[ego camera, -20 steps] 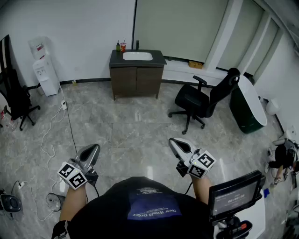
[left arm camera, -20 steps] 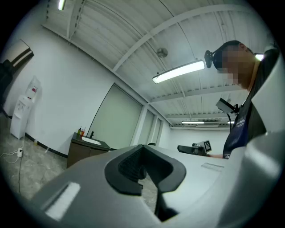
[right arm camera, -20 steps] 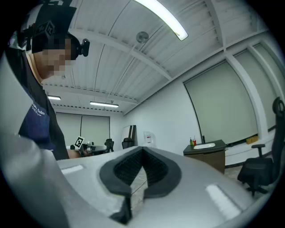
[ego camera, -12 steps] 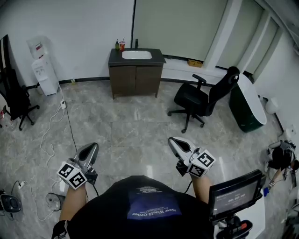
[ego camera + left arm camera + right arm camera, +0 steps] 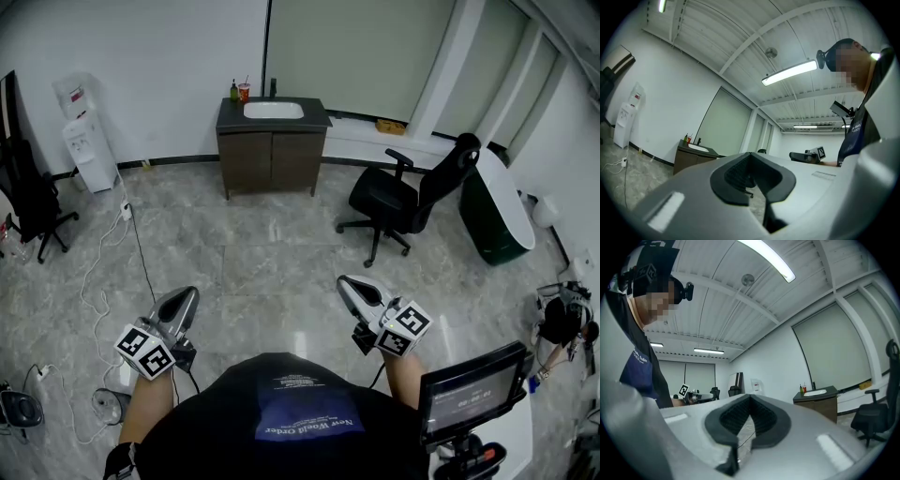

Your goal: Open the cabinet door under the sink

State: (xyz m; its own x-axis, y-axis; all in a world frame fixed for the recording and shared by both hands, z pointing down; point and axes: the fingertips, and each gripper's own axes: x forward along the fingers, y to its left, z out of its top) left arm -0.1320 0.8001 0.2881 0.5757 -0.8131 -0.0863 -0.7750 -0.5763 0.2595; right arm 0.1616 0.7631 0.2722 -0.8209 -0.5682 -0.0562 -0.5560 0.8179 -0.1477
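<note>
Since my left tool (image 5: pixel 188 296) and right tool (image 5: pixel 346 282) stay shut and empty, far from the cabinet (image 5: pixel 272 159), opening hasn't started.

White water dispenser (image 5: pixel 89 141) stands upper left against the wall, black office chair (image 5: pixel 412 197) right of centre, second black chair (image 5: pixel 28 202) at left edge, white cable (image 5: pixel 103 272) trailing across the floor (image 5: pixel 272 253).
</note>
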